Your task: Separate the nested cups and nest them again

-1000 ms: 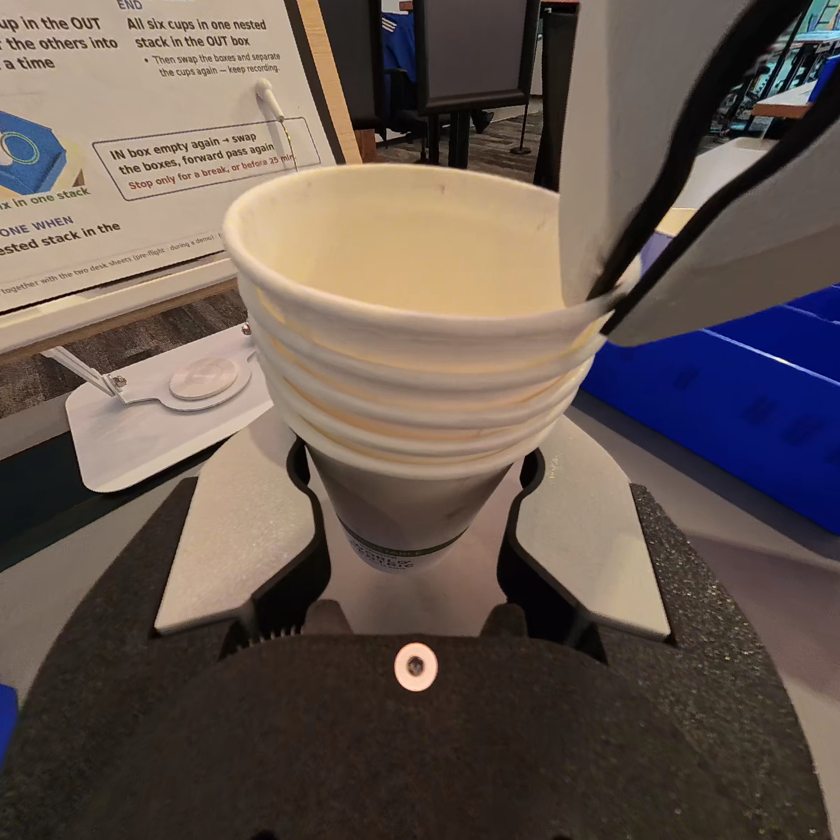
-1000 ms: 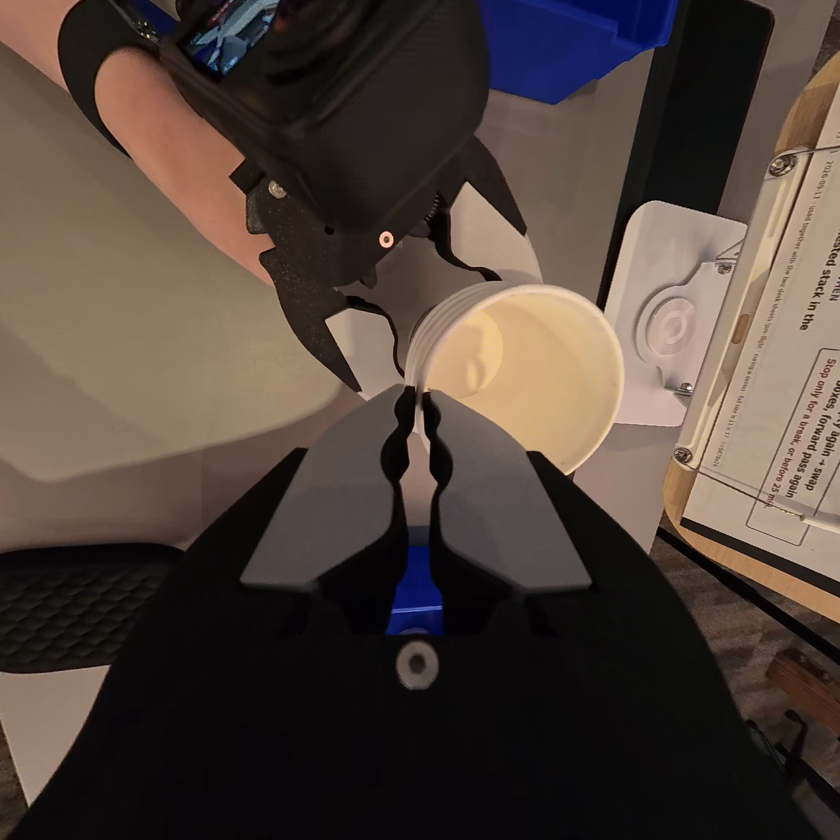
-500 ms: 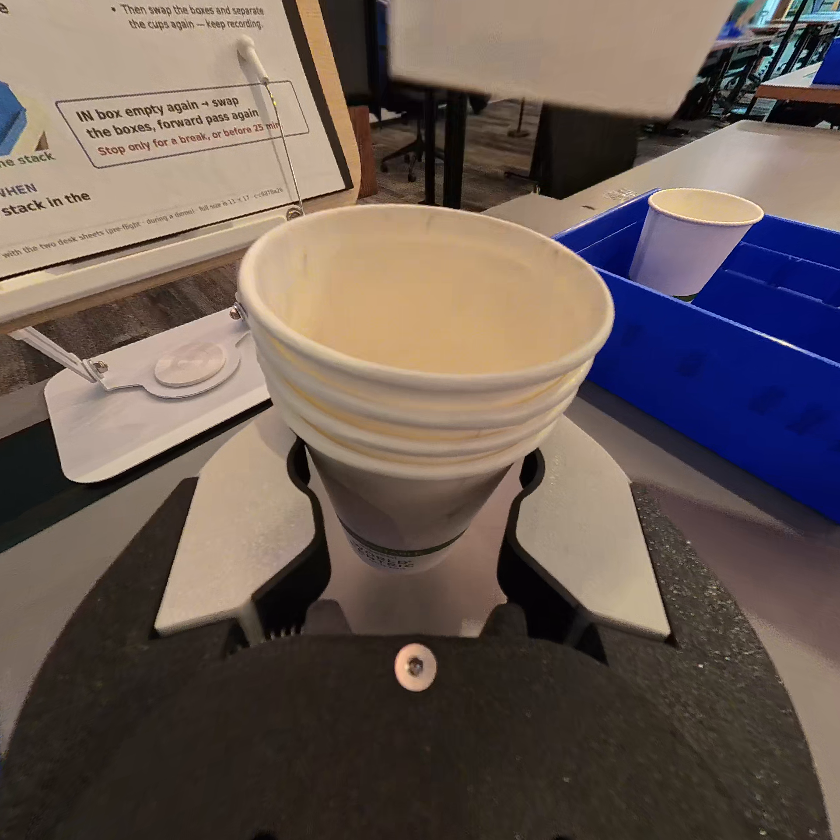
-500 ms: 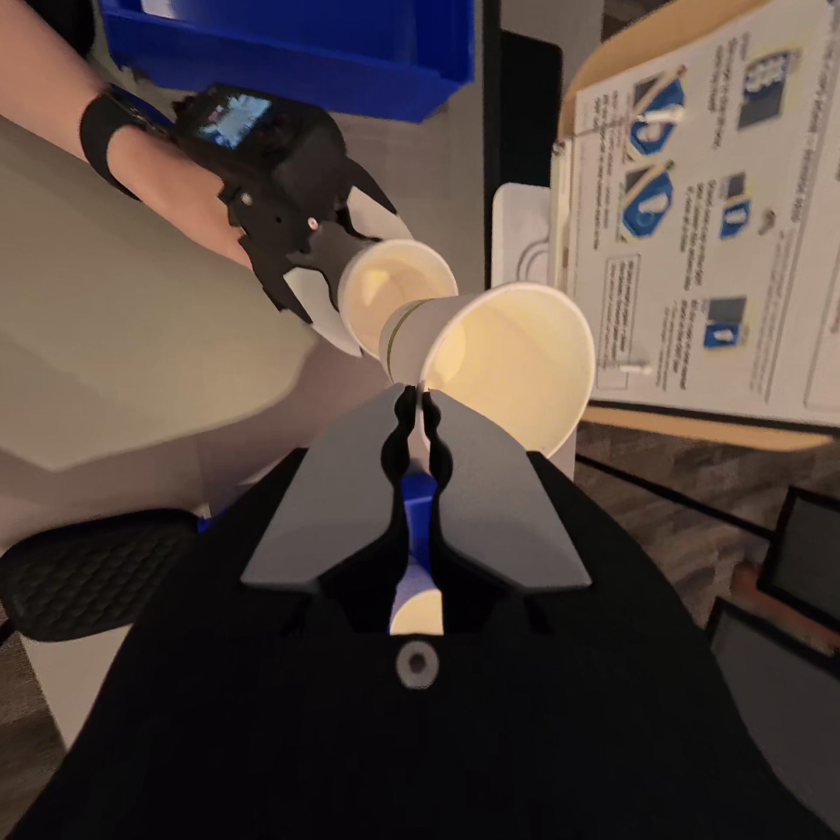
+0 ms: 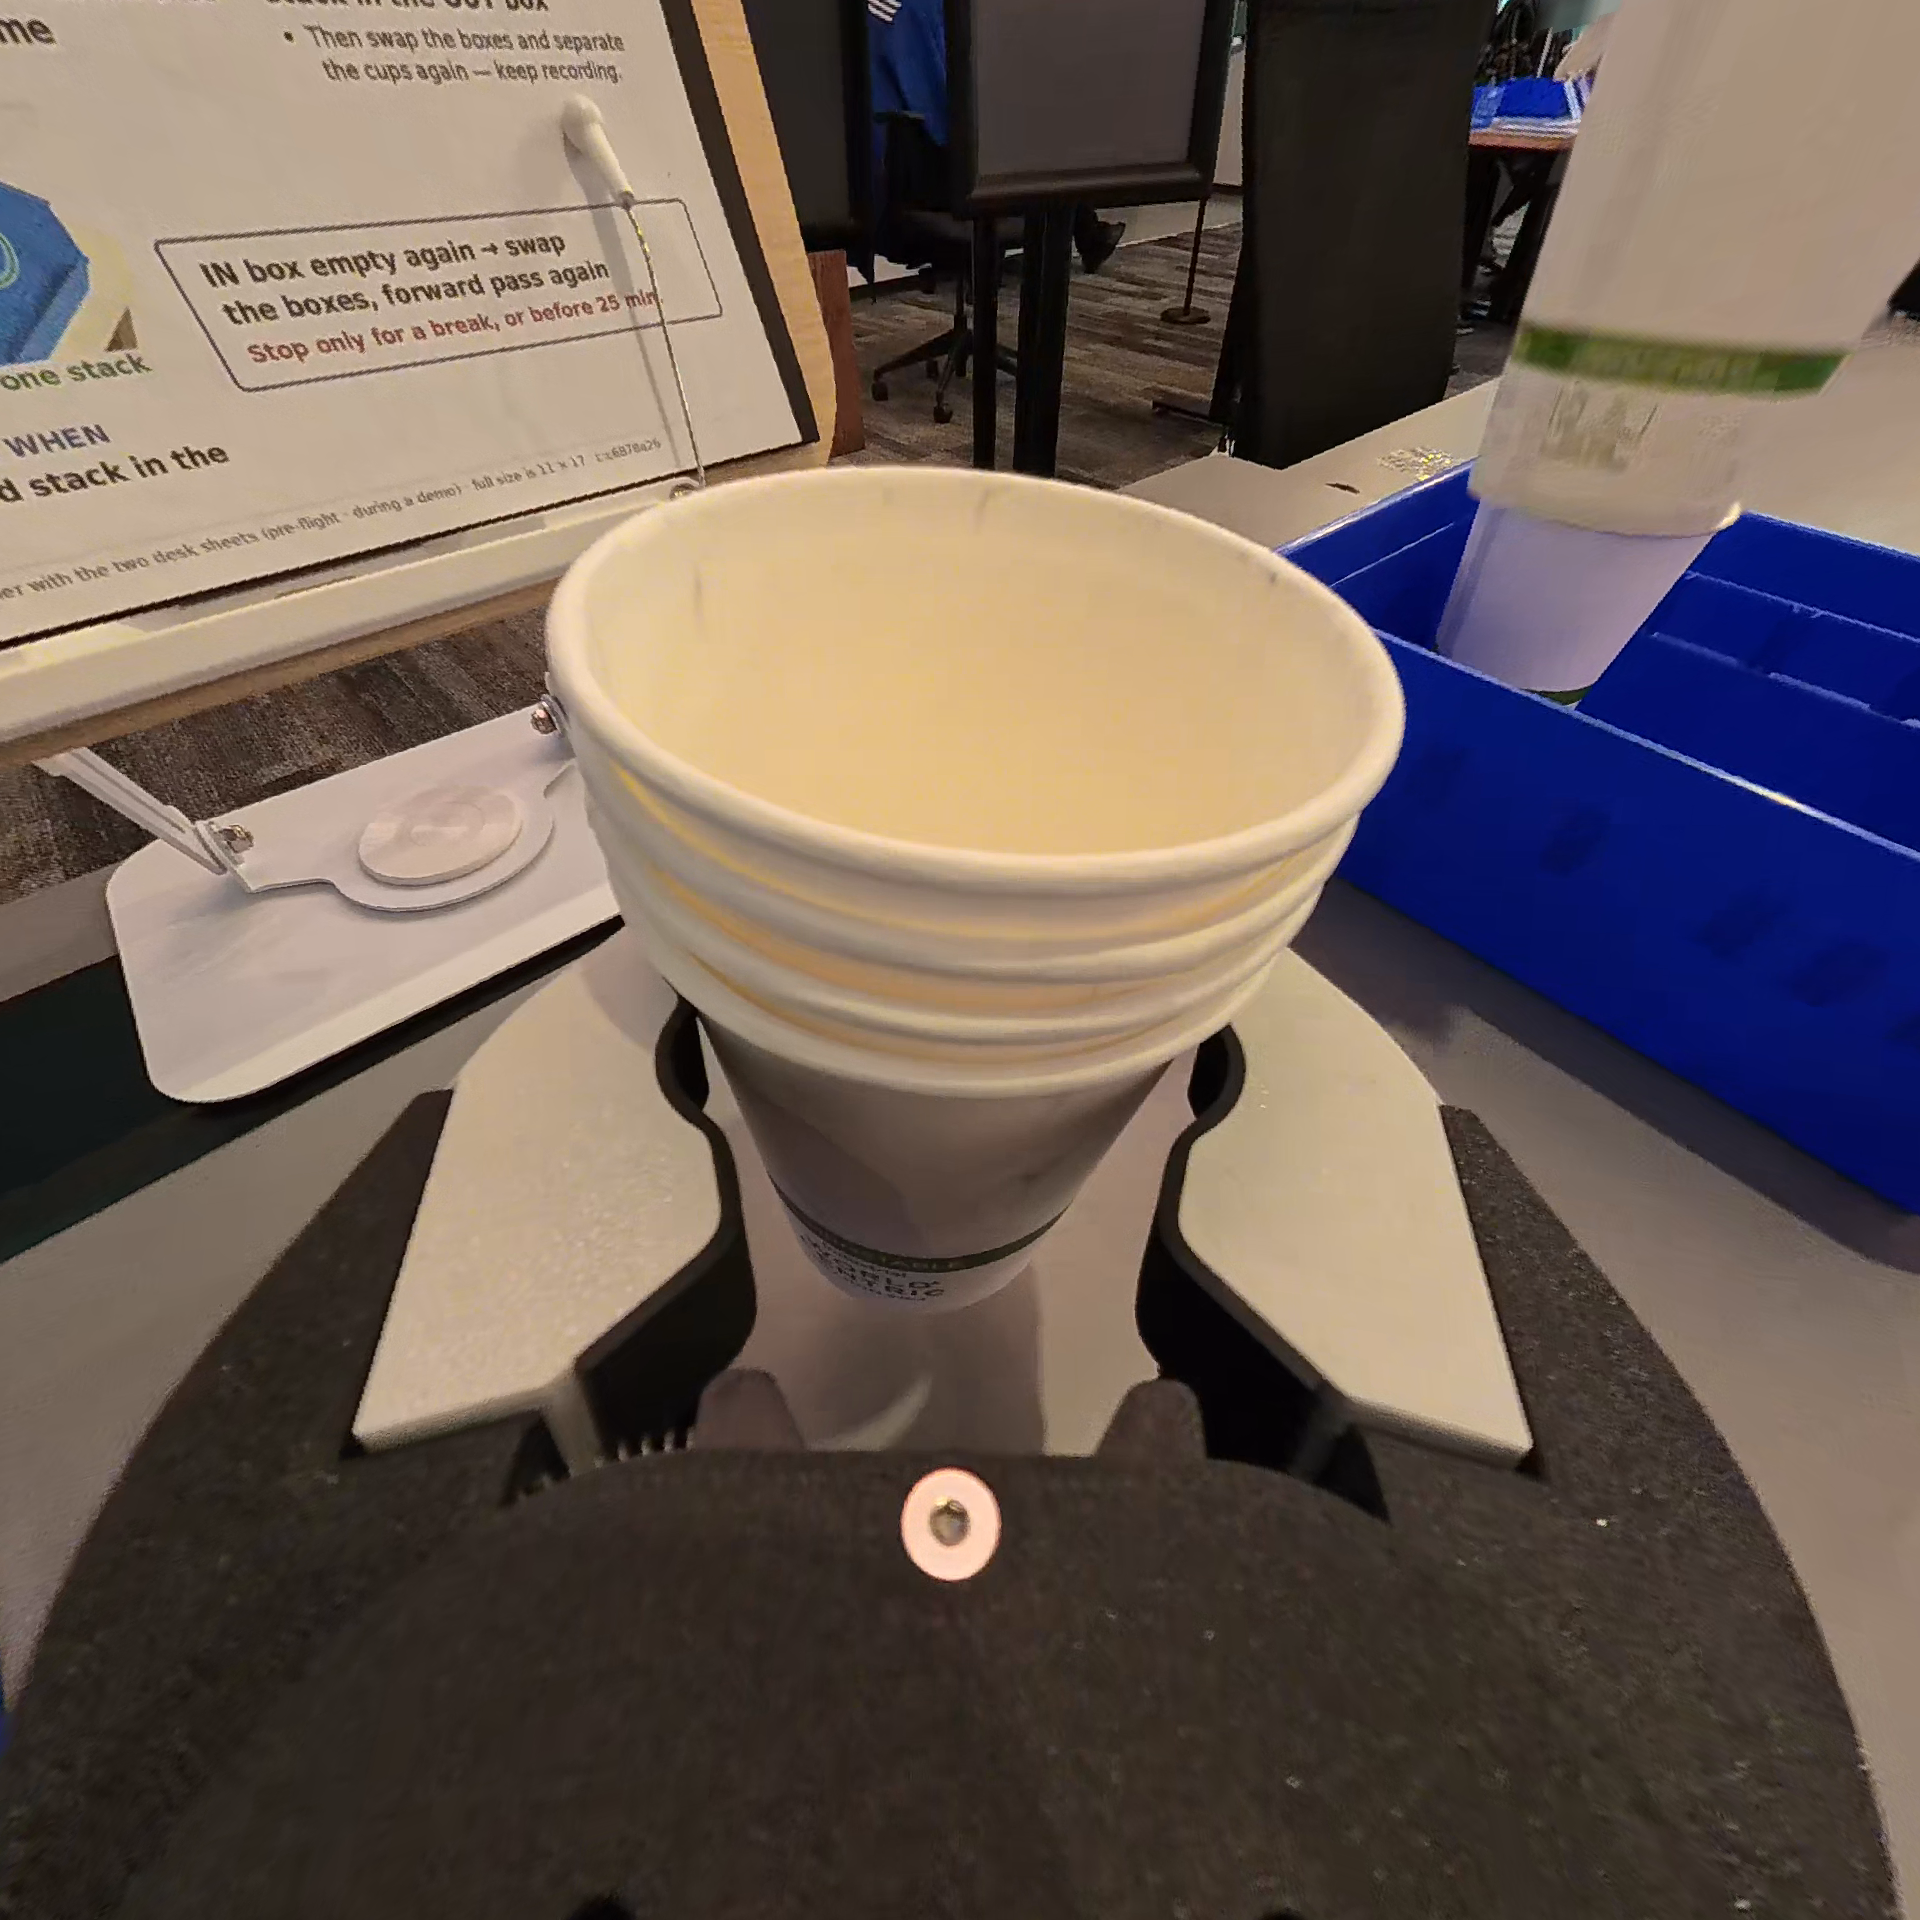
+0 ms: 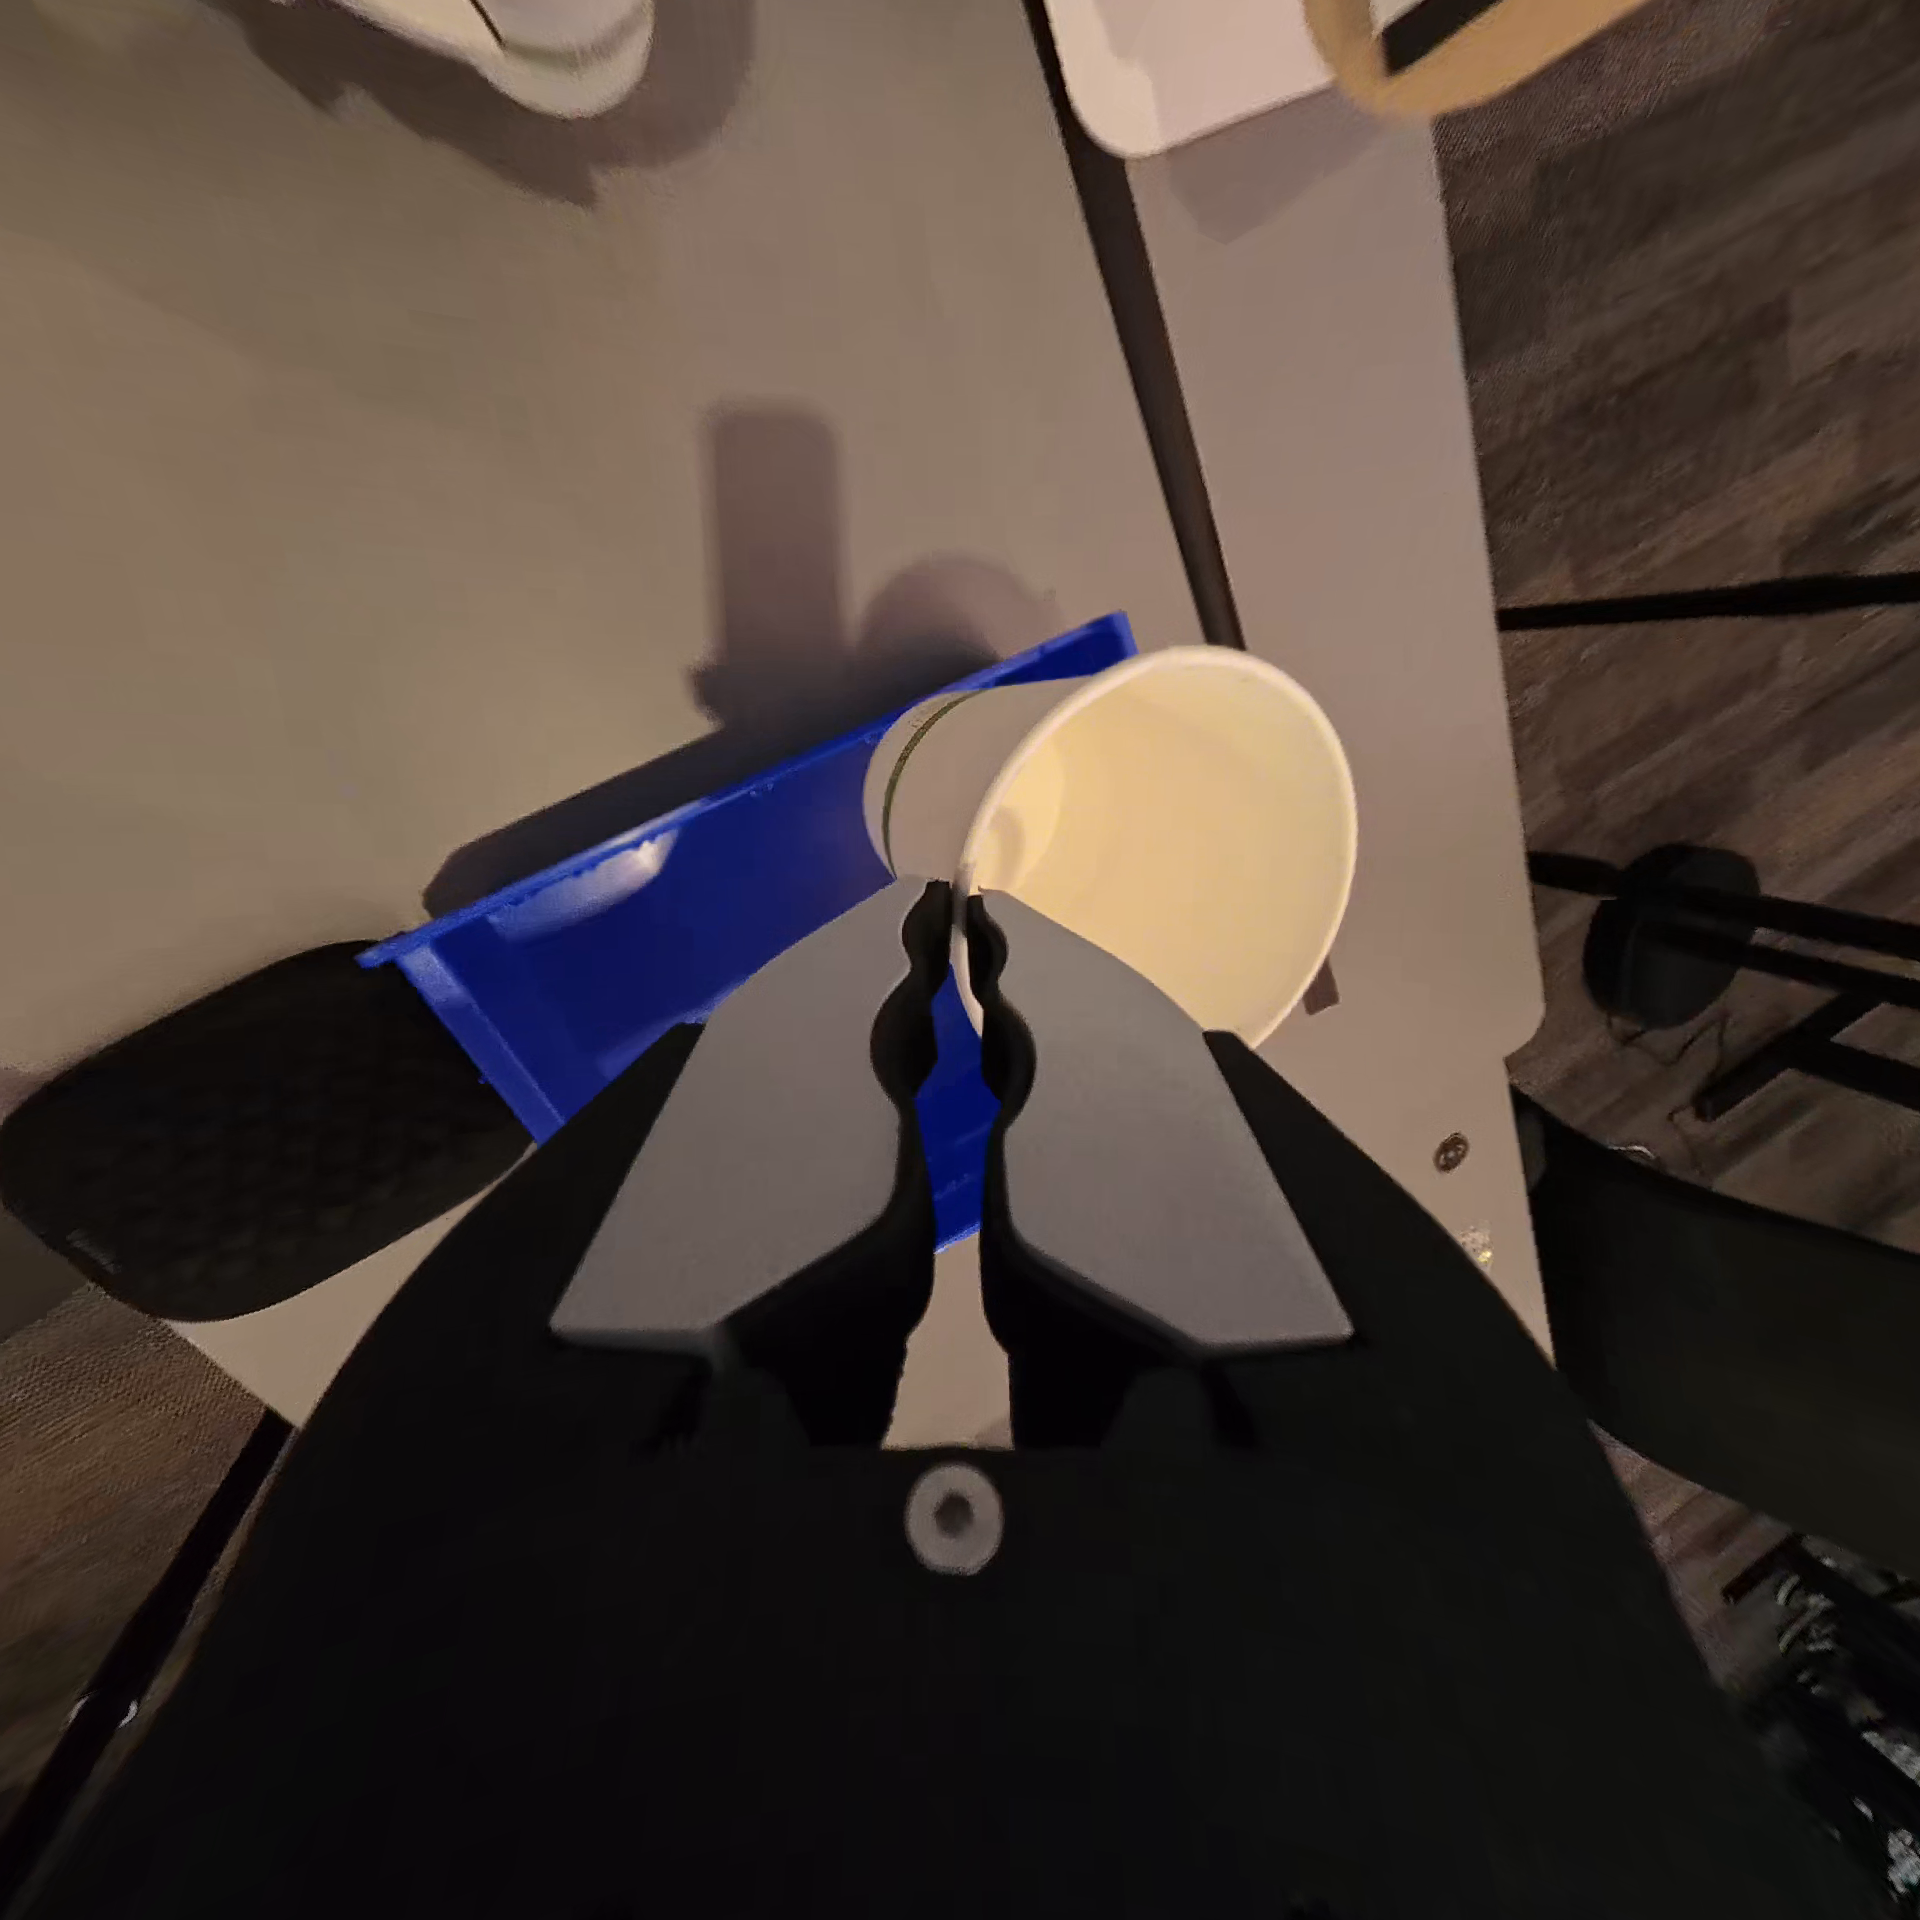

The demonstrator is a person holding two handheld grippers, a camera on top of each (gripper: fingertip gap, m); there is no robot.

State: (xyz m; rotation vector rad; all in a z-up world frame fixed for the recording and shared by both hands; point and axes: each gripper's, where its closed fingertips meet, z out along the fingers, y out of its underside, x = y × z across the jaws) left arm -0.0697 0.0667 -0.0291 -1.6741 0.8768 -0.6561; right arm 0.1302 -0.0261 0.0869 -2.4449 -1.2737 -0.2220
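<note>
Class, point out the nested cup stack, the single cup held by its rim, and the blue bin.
nested cup stack (image 5: 966, 717): left wrist view, inner wall of top cup.
single cup (image 6: 1174, 831): right wrist view, inside wall.
blue bin (image 5: 1621, 862): left wrist view, outer side wall.

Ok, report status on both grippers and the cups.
Left gripper shut on nested stack. Right gripper shut on single cup by the rim, over blue bin. One cup already in bin. Nothing blocking.
</note>
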